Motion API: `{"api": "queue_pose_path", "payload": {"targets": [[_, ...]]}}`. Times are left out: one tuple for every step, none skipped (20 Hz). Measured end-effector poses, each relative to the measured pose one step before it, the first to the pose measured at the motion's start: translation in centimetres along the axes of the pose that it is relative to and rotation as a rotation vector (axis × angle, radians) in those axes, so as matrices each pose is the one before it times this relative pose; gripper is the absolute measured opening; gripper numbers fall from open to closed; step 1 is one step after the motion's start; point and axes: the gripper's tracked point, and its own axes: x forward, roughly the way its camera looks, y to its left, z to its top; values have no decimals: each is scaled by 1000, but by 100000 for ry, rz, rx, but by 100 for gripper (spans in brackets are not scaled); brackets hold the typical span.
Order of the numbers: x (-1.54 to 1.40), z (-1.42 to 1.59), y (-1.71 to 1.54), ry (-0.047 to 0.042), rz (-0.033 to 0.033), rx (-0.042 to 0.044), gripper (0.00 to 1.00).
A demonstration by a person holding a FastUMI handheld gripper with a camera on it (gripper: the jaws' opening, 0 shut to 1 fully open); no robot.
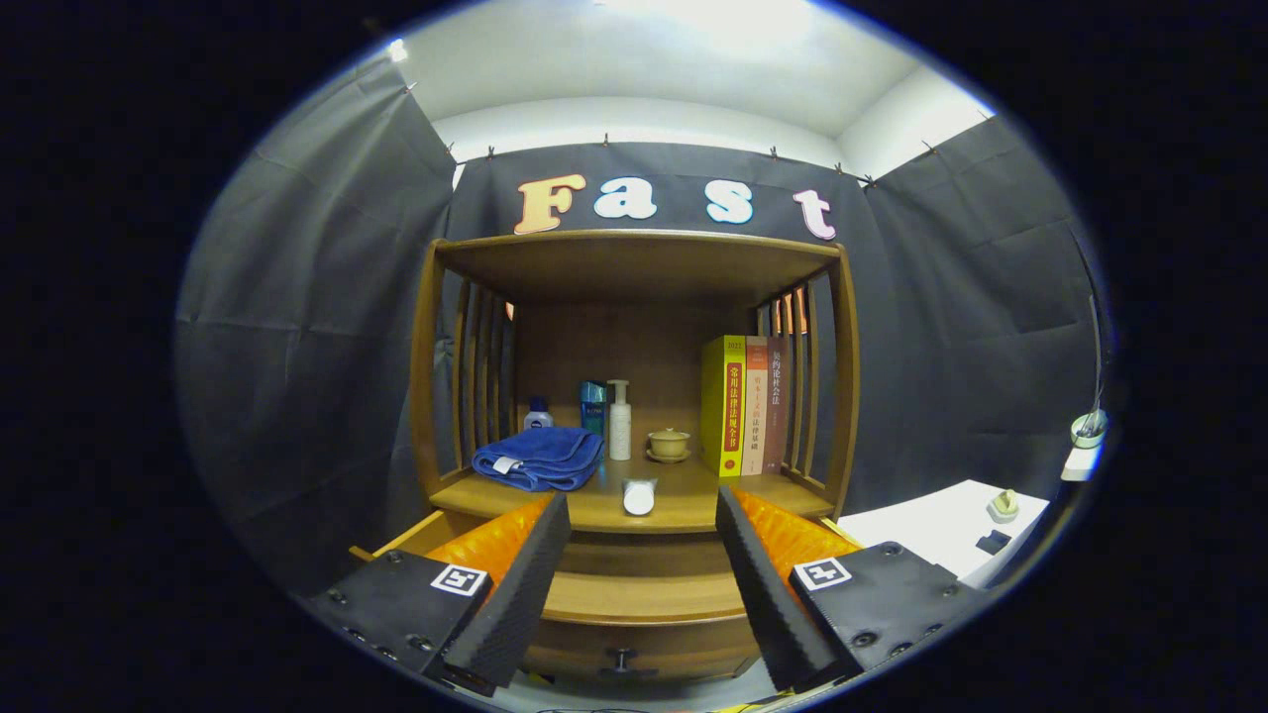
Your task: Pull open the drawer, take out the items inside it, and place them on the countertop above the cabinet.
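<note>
The wooden cabinet's drawer (644, 599) stands pulled out below my fingers, its dark knob (622, 659) at the front. The fingers hide most of the drawer's inside. A small white bottle (639, 496) lies on its side at the front edge of the countertop (693, 493), end towards me. A folded blue towel (540, 458) rests on the countertop's left part. My gripper (642, 503) is open, with nothing between the fingers. It hovers over the drawer, and its tips reach the countertop's front edge on either side of the white bottle.
At the back of the countertop stand a small blue-capped bottle (537, 413), a teal box (592, 406), a white pump bottle (619, 421) and a lidded cup (669, 444). Three upright books (745, 404) stand at the right. Slatted side walls and a top shelf (634, 259) enclose it. A white table (941, 525) stands at the right.
</note>
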Motion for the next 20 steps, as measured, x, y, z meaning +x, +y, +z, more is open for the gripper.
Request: {"api": "queue_pose_path", "payload": {"targets": [[-417, -327, 345, -467, 993, 981, 97], [-514, -716, 285, -173, 1027, 630, 97], [-458, -1175, -75, 617, 1, 534, 97], [-474, -1375, 8, 955, -697, 607, 97], [-395, -1184, 187, 498, -59, 497, 97], [-522, -1144, 438, -193, 1046, 178, 97], [-511, -959, 524, -330, 1159, -69, 97], [-329, -1214, 282, -128, 472, -800, 97], [-297, -1098, 249, -93, 154, -1276, 97], [132, -1578, 219, 522, 180, -1889, 97], [325, -1088, 172, 723, 106, -285, 97], [488, -984, 5, 1250, -781, 978, 97], [658, -964, 55, 1877, 279, 1540, 97], [483, -964, -126, 2736, -227, 1769, 98], [608, -939, -282, 2700, -503, 1804, 98], [927, -597, -532, 1819, -754, 1902, 98], [724, -517, -376, 1314, -646, 1527, 98], [592, -229, -323, 711, -525, 660, 98], [492, -94, -635, -436, -1709, -1479, 98], [92, 29, 233, -738, 440, -1322, 98]]}}
